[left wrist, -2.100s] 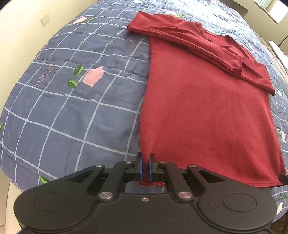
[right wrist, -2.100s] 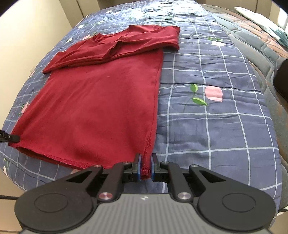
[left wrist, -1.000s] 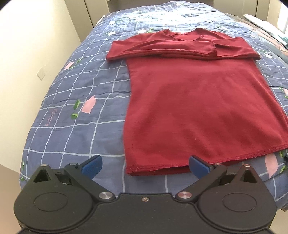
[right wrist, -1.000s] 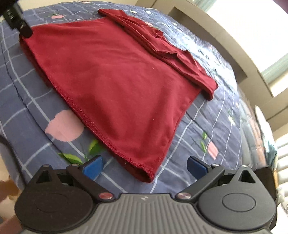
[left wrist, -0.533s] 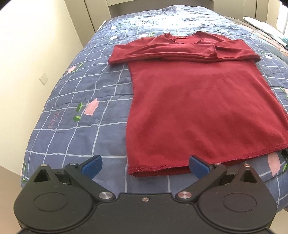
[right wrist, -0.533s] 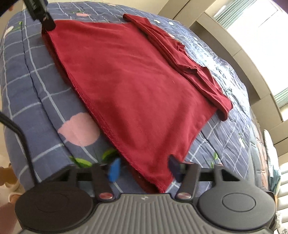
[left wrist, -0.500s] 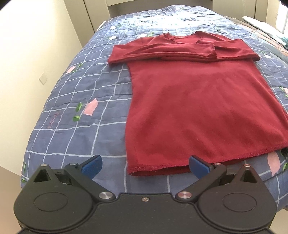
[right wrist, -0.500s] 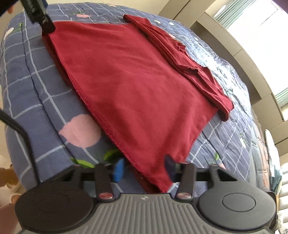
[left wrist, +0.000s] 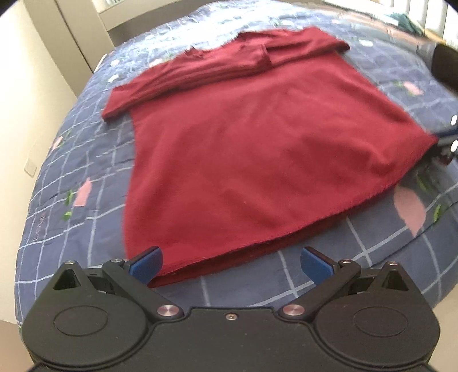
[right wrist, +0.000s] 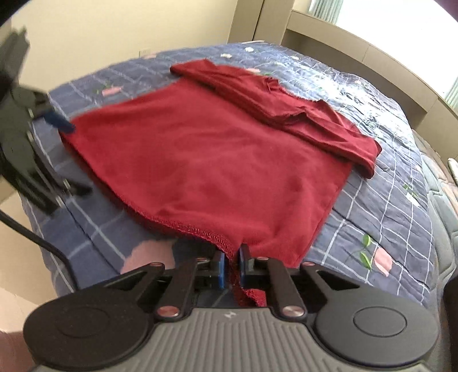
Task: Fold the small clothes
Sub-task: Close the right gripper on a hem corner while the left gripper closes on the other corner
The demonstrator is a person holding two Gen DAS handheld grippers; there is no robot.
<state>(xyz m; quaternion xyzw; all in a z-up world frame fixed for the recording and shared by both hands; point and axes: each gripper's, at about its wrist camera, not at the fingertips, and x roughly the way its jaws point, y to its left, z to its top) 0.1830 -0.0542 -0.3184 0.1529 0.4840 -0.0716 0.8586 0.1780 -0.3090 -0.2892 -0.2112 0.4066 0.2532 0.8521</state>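
Right gripper (right wrist: 231,269), nearest in its own view at 6 o'clock, has just been closing and now pinches the hem corner of the red long-sleeved top (right wrist: 217,160) between its blue pads (right wrist: 219,270), with a bunch of red cloth gathered behind them. Left gripper (left wrist: 230,264) stands wide apart at 6 o'clock in the left wrist view, nothing clamped; its left pad (left wrist: 146,263) sits right at the other hem corner, though whether it touches the cloth cannot be told, and its right pad (left wrist: 316,264) is over bare quilt.

Beyond the grippers the top lies spread flat on the blue checked quilt (left wrist: 94,177), hem nearest, body running toward 12 o'clock. Both sleeves are folded across the chest at the far end, near the neckline. Pink and green flower prints dot the quilt around it. In the right wrist view the left gripper shows blurred at 9 o'clock, by the hem's far corner. A cream wall (right wrist: 120,25) rises behind the bed.
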